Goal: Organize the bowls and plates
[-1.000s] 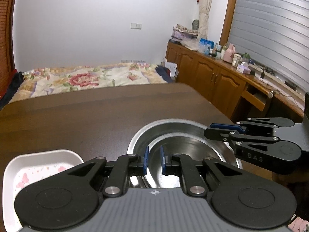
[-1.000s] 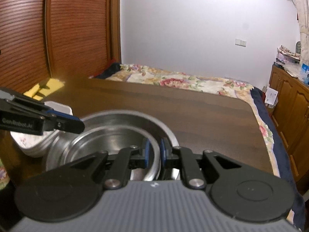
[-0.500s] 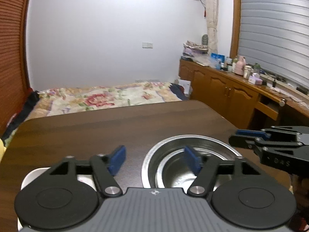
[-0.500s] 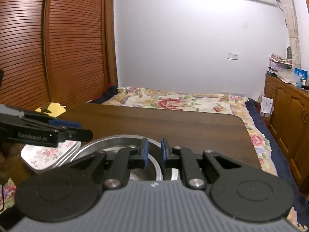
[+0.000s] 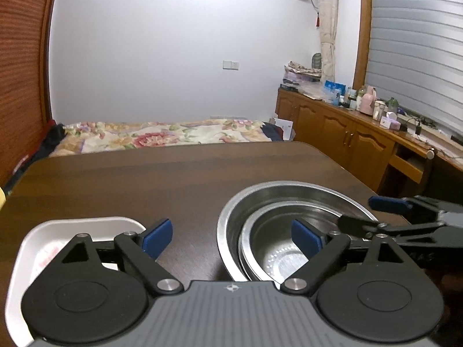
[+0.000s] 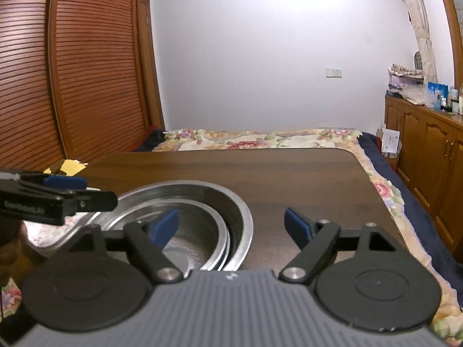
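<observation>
Two shiny steel bowls (image 5: 292,225) sit nested, the smaller inside the larger, at lower right of the left view on a dark wooden table (image 5: 173,179). At lower left, a white tray (image 5: 34,248) carries what may be a pink pattern. The left tool (image 5: 231,238) and right tool (image 6: 231,227) have just been opening; both are released, holding nothing. Behind, a floral bed (image 5: 162,134).
</observation>
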